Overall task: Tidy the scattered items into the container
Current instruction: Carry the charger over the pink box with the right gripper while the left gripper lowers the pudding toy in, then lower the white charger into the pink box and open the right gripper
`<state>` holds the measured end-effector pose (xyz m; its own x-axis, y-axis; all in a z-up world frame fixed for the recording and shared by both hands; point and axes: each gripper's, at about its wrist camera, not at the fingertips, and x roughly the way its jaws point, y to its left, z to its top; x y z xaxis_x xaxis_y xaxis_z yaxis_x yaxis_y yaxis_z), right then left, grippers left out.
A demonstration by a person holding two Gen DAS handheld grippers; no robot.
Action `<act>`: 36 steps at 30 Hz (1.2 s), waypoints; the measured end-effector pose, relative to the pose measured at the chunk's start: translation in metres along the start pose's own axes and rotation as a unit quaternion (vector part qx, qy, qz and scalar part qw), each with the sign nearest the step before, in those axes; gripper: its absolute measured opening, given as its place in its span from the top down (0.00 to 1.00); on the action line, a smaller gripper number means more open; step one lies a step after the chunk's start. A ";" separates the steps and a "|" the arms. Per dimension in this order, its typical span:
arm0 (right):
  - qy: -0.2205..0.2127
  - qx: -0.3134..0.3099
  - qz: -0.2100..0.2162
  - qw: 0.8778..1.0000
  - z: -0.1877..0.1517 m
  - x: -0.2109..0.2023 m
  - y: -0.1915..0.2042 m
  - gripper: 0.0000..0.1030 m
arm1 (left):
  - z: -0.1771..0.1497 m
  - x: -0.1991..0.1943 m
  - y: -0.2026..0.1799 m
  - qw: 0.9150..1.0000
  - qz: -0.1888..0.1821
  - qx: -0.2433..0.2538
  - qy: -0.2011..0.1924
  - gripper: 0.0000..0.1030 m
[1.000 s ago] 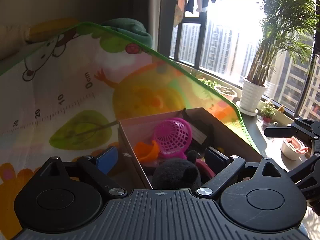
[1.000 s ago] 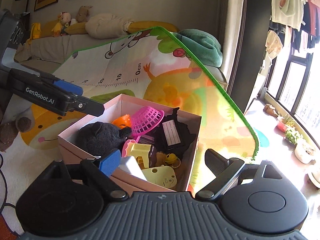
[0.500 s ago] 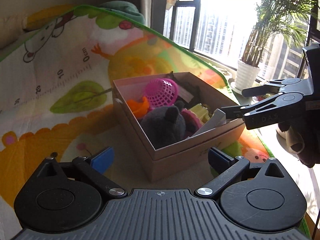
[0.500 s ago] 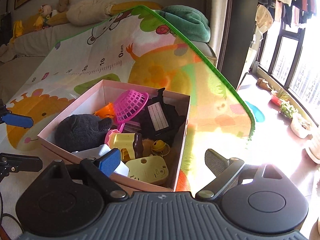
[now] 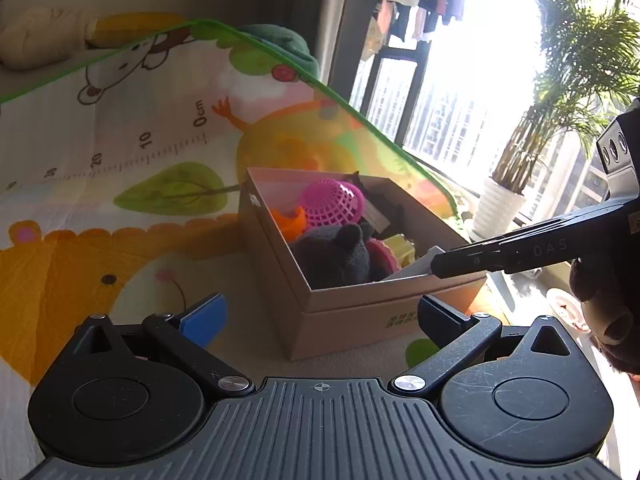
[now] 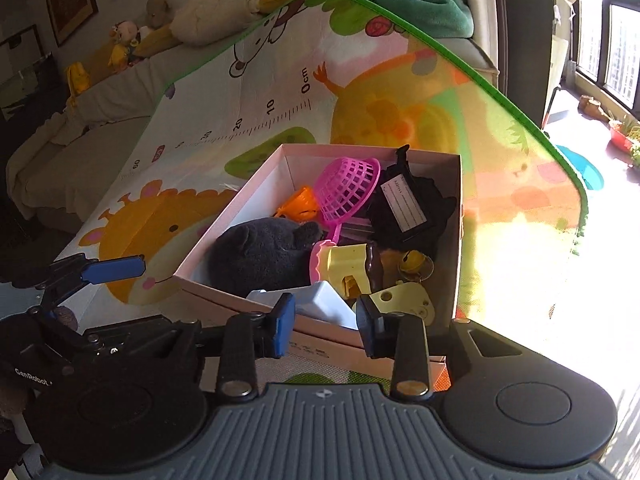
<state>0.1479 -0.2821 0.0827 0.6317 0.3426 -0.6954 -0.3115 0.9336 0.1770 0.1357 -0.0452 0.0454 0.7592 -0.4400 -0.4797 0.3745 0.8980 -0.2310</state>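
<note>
The cardboard box (image 6: pixel 456 216) on the play mat (image 6: pixel 400 92) looks nearly full, so I would judge this tidy-up to be close to its end. Inside I can see a dark grey plush toy (image 6: pixel 260 256), a pink plastic basket (image 6: pixel 348 188), an orange toy (image 6: pixel 300 206), a black pouch with an address label (image 6: pixel 408 204), a yellow toy house (image 6: pixel 348 268), a small yellow bell (image 6: pixel 416 260) and a pale yellow piece (image 6: pixel 404 300) near the front corner. The right tongs (image 6: pixel 324 320) have just been closing, and a white block-shaped item (image 6: pixel 320 304) sits between their pads at the box's near wall; from the left camera it seems pinched at the rim, tilted inward, so I take it as held, not yet let go. The left tongs (image 5: pixel 320 316) stand wide apart and empty, just in front of the box. What I can see of the mat around the box carries no loose toys, though much of it lies out of view. What seems left is to drop this white piece in and check for strays.
</note>
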 end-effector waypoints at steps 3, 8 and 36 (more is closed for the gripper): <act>0.008 0.017 0.005 1.000 0.008 0.010 0.000 0.69 | -0.006 0.005 0.003 1.000 -0.003 -0.003 -0.001 0.00; 0.034 0.011 -0.001 0.999 0.017 0.040 0.007 0.71 | -0.009 0.003 0.013 1.000 -0.014 -0.025 -0.011 0.00; -0.054 0.120 -0.037 0.991 0.021 0.041 -0.029 0.23 | 0.011 0.050 0.013 0.997 -0.008 0.071 0.001 0.00</act>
<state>0.1976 -0.2932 0.0633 0.7233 0.2686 -0.6362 -0.0909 0.9503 0.2979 0.1838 -0.0558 0.0280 0.7522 -0.4533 -0.4783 0.4572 0.8817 -0.1165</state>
